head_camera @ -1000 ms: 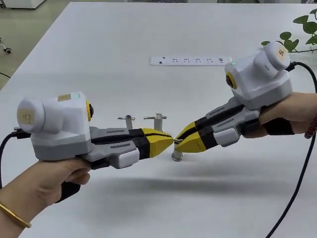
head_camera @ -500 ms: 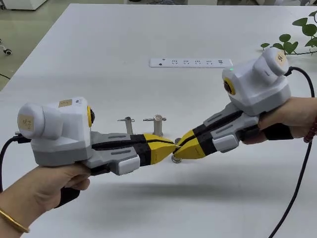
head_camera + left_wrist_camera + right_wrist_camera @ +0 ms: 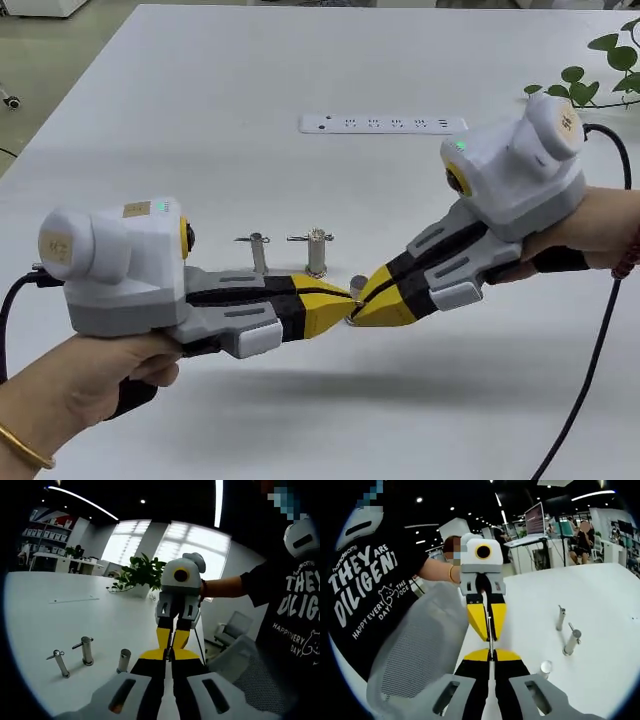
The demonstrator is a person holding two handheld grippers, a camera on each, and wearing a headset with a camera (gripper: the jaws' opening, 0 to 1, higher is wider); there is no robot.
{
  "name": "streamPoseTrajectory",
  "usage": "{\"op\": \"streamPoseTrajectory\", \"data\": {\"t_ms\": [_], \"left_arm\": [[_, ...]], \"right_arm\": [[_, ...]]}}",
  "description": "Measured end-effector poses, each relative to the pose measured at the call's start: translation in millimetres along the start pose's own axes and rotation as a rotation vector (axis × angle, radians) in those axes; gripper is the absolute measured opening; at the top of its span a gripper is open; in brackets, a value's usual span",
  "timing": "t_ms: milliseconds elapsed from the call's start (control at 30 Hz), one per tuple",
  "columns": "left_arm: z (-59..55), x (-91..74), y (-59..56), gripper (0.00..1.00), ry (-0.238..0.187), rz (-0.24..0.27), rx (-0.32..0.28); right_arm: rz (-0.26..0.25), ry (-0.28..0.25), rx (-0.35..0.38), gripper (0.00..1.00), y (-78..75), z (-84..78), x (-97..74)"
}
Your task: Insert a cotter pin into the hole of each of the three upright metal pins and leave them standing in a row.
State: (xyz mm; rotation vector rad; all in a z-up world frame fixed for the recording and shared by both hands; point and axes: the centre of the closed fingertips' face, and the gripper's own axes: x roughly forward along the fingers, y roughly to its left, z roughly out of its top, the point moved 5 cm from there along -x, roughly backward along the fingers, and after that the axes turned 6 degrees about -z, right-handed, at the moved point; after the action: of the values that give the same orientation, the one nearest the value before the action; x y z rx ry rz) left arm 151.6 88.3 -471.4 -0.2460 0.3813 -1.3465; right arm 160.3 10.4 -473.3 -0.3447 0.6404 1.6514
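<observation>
At the head view's centre the left gripper and right gripper meet tip to tip, each with jaws pressed together, seemingly on one thin cotter pin; the bare metal pin stands just behind the tips, right of two fitted pins.

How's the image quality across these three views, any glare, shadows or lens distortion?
Head view: even, sharp light, a soft shadow on the white table. Left gripper view: the windows blow out and the fisheye curves the table edge. Right gripper view: dimmer room, ceiling lights glare, yet the cotter pin reads clearly.
</observation>
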Motion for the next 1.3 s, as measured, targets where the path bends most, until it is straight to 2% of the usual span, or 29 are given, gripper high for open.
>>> {"op": "streamPoseTrajectory", "data": {"t_ms": [233, 300, 433, 567, 867, 1000, 1167, 1300], "left_arm": [[-1.5, 0.7, 6.2, 0.02, 0.016, 0.040, 0.041], [-1.9, 0.6, 8.8, 0.02, 0.017, 0.055, 0.023], [-3.2, -0.7, 13.4, 0.04, 0.024, 0.087, 0.034], [-5.9, -3.0, 19.5, 0.11, 0.038, 0.128, 0.065], [-13.3, -3.9, 33.3, 0.15, 0.076, 0.218, 0.096], [-16.4, -1.9, 39.8, 0.15, 0.107, 0.283, 0.150], [-22.1, 6.5, 43.6, 0.18, 0.123, 0.319, 0.164], [-29.5, 14.6, 48.5, 0.21, 0.159, 0.355, 0.188]], "right_arm": [[-0.046, 0.072, -0.075, 0.00, -6.1, -6.1, -0.1], [-0.063, 0.093, -0.089, 0.00, -9.3, -9.1, -1.4], [-0.086, 0.114, -0.090, 0.00, -13.3, -14.8, -3.5], [-0.113, 0.142, -0.090, 0.00, -18.3, -22.9, -6.9], [-0.183, 0.201, -0.052, 0.00, -31.2, -39.5, -12.3], [-0.208, 0.207, -0.042, 0.00, -39.7, -47.0, -13.2], [-0.252, 0.226, -0.030, 0.00, -46.4, -52.0, -15.6], [-0.267, 0.239, -0.033, 0.00, -49.1, -55.5, -17.4]]}}
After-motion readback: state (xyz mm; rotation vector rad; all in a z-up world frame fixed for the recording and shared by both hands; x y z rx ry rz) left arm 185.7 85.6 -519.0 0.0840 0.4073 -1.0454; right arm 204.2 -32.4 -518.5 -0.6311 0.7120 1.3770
